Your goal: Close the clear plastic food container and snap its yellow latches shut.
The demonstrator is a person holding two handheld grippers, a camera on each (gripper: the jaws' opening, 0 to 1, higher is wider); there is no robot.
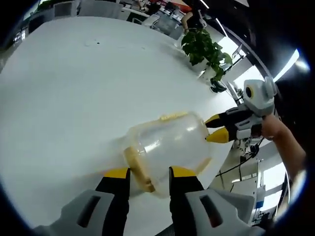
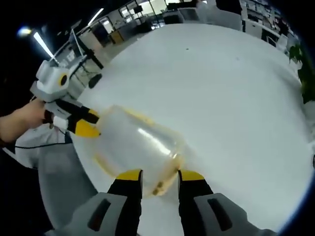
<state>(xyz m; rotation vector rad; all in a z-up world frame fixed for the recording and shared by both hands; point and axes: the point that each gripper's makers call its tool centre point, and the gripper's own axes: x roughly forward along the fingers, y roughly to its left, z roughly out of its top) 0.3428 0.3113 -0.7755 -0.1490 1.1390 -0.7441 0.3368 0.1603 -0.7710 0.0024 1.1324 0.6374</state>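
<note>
Left gripper [image 1: 149, 173]: jaws apart, latch [image 1: 138, 169] framed between tips at 6 o'clock. Right gripper [image 2: 160, 175]: jaws apart at opposite end. Container [image 1: 170, 145] lies on white table [image 1: 74, 88]. Step judged: latching; squeeze required next.

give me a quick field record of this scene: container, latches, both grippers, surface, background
container: clear plastic container on the white table, near its edge
latches: yellow latch between left gripper's jaws
left gripper: jaws open, astride the container's end
right gripper: jaws open at the opposite end
background: potted plant; chairs beyond the table
</note>
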